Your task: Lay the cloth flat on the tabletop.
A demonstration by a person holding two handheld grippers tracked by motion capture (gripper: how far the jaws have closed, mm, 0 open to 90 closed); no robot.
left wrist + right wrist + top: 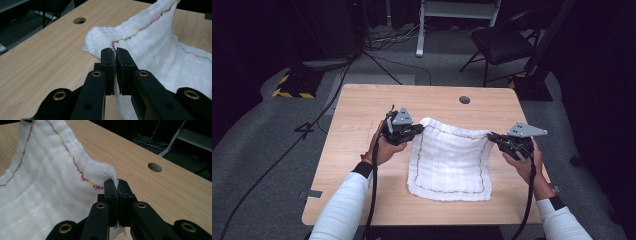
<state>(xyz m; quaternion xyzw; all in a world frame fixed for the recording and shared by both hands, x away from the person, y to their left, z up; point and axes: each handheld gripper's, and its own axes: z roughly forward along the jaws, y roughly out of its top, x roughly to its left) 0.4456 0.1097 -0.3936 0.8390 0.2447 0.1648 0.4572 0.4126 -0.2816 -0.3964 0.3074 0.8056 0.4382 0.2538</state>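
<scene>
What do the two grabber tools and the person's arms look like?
Each black two-jaw left gripper and right gripper has blocky flat jaws, brass-ringed holes along its arms, and a grey three-cornered plate on top. A black cable trails from each. The person wears white long sleeves with dark cuffs.

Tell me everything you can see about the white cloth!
The white cloth is a soft, woven-looking square with a wavy line of rainbow stitching near its edge. Its near part lies flat on the wooden table, while its two far corners are lifted. The left gripper is pinched shut on one corner and the right gripper on the other, so the far edge hangs between them.
</scene>
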